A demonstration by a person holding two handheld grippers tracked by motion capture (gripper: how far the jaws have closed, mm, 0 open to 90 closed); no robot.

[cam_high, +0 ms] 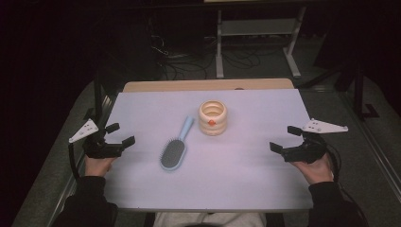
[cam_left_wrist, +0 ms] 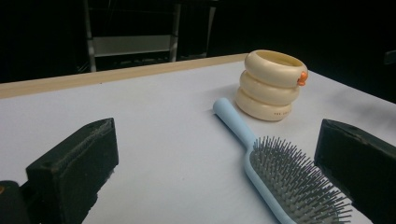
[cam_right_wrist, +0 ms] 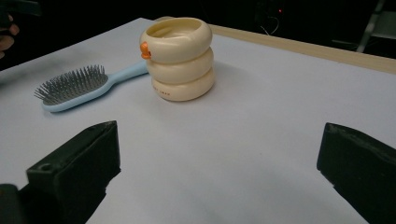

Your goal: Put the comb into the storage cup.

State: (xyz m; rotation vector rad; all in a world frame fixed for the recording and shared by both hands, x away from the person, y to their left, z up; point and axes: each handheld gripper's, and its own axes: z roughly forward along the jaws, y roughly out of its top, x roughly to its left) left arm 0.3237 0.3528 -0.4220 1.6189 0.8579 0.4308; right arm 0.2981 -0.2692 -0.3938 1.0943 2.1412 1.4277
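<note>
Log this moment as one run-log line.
left gripper: jaws open, empty | right gripper: jaws open, empty | hairbrush: flat on table, bristles up | cream ringed cup: upright beside brush handle

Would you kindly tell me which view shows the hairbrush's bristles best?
The left gripper view: the hairbrush lies close, bristles sharp. The high view shows the whole brush from above, small. The right gripper view shows it farther off, side-on.

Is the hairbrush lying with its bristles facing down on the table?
No, the hairbrush lies on its back, and its grey bristles point up in the left gripper view.
</note>
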